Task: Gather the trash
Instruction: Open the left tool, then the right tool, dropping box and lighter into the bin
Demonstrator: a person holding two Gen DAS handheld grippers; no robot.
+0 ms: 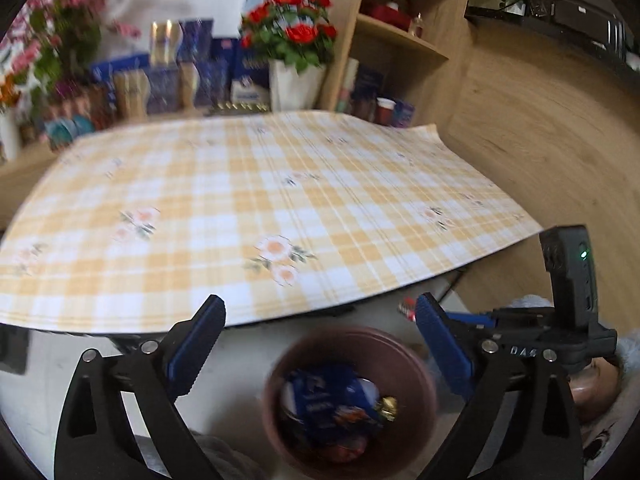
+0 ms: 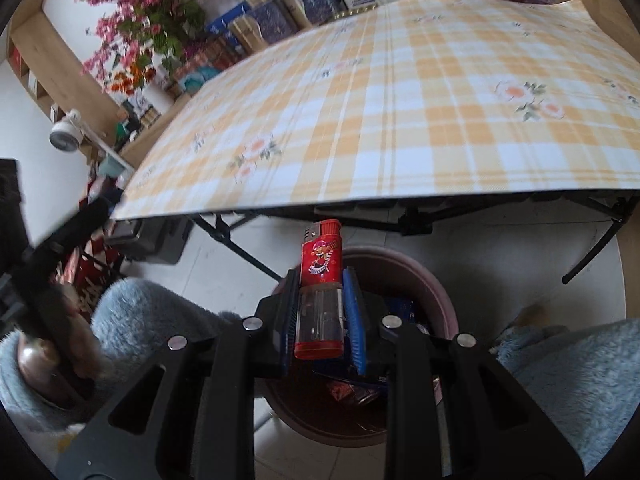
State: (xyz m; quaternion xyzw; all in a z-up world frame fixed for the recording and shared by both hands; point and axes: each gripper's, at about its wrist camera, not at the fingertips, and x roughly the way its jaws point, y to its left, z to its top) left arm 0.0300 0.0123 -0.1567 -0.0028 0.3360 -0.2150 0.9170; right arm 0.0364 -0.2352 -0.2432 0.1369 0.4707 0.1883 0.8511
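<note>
— What do we see from our left hand?

— Our left claw [image 1: 316, 344] stands wide open with nothing between its blue ridged pads [image 1: 196, 344]. Below it, on the pale tiled floor [image 1: 48, 396], sits a round, reddish-brown plastic bin [image 1: 416, 364]. Inside lie a crumpled blue wrapper [image 1: 320, 400] and a small gold foil wrapper [image 1: 387, 407]; the picture is blurred there, so we cannot name the rest.

— And from our right hand?

— Our right claw [image 2: 320, 312] is clamped on a red plastic lighter with a clear lower body [image 2: 322, 276]. The lighter stands upright between the pads, its metal top pointing away from us, and it hangs directly above the same bin, which this view shows under and behind the claw.

— What else is around us?

— Beyond the bin is a folding tabletop covered by a yellow-and-white checked cloth with small flower prints [image 1: 248, 200]. At its far edge stand blue boxes [image 1: 200, 60], a white pot of red roses [image 1: 296, 40] and a spray of pink blossoms [image 2: 140, 12]. Fluffy blue-grey sleeves [image 2: 160, 312] flank the right claw.
</note>
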